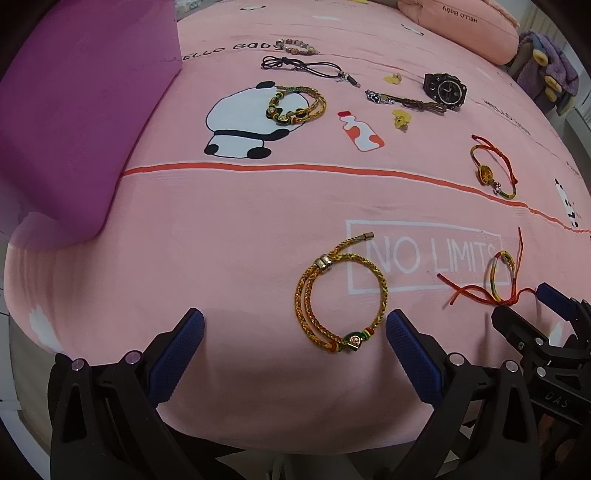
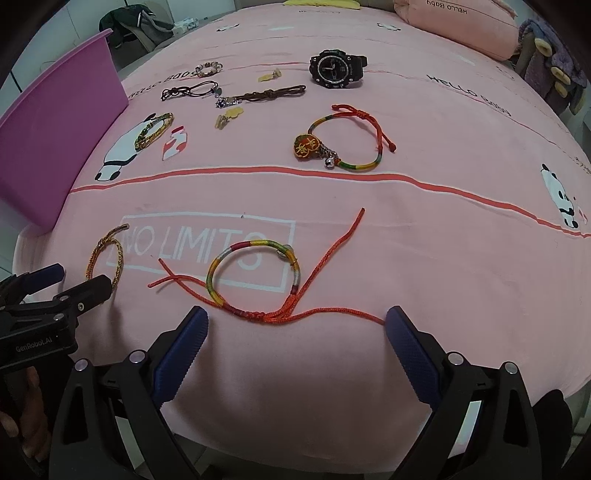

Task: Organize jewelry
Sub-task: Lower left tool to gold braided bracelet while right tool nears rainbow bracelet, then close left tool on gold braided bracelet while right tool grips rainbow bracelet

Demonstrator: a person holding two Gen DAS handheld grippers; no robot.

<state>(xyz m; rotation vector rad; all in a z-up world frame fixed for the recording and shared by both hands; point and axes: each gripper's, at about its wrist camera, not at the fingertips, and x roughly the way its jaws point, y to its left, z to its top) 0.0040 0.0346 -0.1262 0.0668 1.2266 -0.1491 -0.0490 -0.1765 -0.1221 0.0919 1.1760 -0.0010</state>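
Jewelry lies spread on a pink bedsheet (image 1: 221,221). A gold braided bracelet (image 1: 380,284) lies just ahead of my open, empty left gripper (image 1: 295,325); it also shows in the right wrist view (image 2: 120,251). A multicoloured string bracelet with red cords (image 2: 255,277) lies just ahead of my open, empty right gripper (image 2: 295,321); it also shows in the left wrist view (image 1: 502,273). Further back lie a red bracelet with an orange charm (image 2: 343,140), a black watch (image 2: 336,68), a beaded gold bracelet (image 1: 295,105), cord necklaces (image 1: 306,68) and yellow clips (image 1: 400,118).
A purple box (image 1: 85,110) stands at the left on the bed; it also shows in the right wrist view (image 2: 55,136). A pink pillow (image 2: 461,26) and a plush toy (image 1: 546,70) lie at the far right. The bed's front edge is just below both grippers.
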